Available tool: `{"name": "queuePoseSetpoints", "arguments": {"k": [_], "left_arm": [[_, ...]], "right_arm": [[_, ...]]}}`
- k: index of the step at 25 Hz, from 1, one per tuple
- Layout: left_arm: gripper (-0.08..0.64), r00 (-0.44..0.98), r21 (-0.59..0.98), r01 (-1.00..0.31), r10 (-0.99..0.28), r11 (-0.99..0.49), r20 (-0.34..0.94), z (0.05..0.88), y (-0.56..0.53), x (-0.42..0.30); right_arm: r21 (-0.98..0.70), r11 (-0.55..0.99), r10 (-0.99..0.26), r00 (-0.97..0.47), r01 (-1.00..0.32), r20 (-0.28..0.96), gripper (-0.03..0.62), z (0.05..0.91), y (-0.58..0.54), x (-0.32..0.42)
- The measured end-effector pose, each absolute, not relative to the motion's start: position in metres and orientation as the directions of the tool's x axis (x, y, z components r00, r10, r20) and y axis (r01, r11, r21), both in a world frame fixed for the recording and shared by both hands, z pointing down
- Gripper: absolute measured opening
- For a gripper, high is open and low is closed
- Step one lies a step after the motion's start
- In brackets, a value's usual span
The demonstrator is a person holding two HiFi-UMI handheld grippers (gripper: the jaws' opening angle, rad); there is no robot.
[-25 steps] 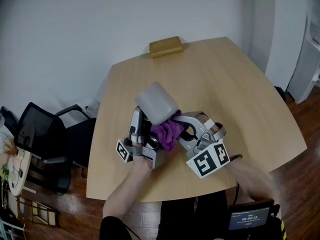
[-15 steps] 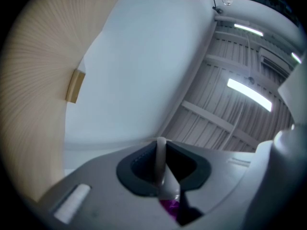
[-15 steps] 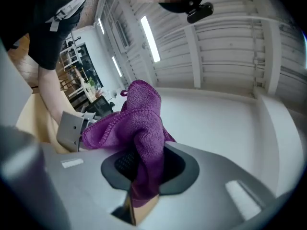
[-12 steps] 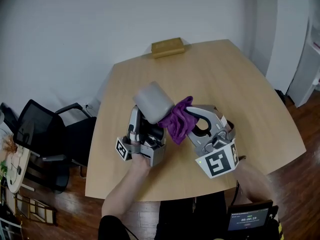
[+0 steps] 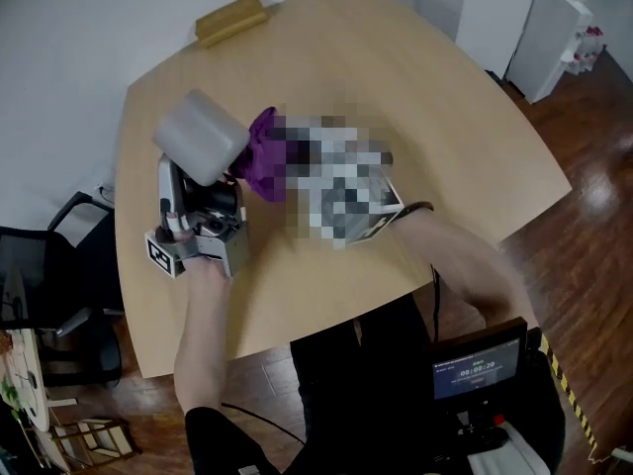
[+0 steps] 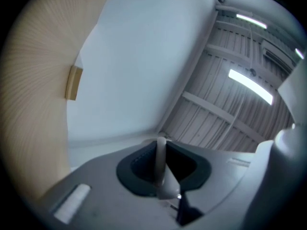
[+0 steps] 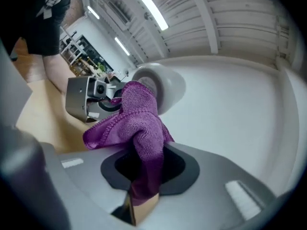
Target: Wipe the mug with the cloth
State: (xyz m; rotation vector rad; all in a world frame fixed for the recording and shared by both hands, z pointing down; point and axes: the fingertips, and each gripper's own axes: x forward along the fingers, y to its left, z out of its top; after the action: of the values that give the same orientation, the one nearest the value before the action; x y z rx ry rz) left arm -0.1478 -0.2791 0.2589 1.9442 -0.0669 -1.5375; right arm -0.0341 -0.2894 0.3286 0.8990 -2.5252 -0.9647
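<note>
Right gripper (image 7: 146,174), clamped on cloth (image 7: 136,123), is best pressed firmly against mug (image 7: 172,87) ahead, gripped steady by left gripper (image 6: 160,169).

Head view: right hand-held gripper (image 7: 144,176) unreadable under mosaic, and half the cloth (image 5: 263,152) is lost with it. The mug (image 5: 200,137) shows its base only; mouth and handle hidden. Left gripper view: mug body cut by right edge. A pale strip (image 6: 160,159) sits in the left hand-held gripper (image 6: 162,188); unclear which mug part.
</note>
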Motion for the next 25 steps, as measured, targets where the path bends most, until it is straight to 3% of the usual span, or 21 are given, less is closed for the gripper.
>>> {"name": "queuePoseSetpoints", "arguments": {"k": [6, 10, 17, 20, 25], "left_arm": [[0.067, 0.389, 0.556, 0.18, -0.46, -0.812, -0.798, 0.275, -0.288, -0.15], [0.067, 0.516, 0.524, -0.011, -0.454, -0.852, -0.726, 0.278, -0.289, -0.138], [0.067, 0.723, 0.402, -0.283, -0.469, -0.871, -0.507, 0.295, -0.297, -0.106], [0.067, 0.763, 0.327, -0.282, -0.418, -0.902, -0.493, 0.293, -0.289, -0.099], [0.067, 0.739, 0.256, -0.2, -0.317, -0.946, -0.595, 0.271, -0.268, -0.103]], "right_arm": [[0.278, 0.763, -0.59, -0.804, -0.584, -0.073, 0.072, 0.321, -0.309, 0.0], [-0.03, 0.84, -0.54, -0.83, -0.541, -0.14, 0.072, 0.318, -0.32, 0.014], [-0.435, 0.779, -0.563, -0.81, -0.452, -0.166, 0.072, 0.326, -0.341, 0.039], [-0.526, 0.763, -0.543, -0.814, -0.376, -0.206, 0.072, 0.331, -0.347, 0.037], [-0.627, 0.764, -0.448, -0.825, -0.153, -0.345, 0.072, 0.321, -0.339, 0.033]]}}
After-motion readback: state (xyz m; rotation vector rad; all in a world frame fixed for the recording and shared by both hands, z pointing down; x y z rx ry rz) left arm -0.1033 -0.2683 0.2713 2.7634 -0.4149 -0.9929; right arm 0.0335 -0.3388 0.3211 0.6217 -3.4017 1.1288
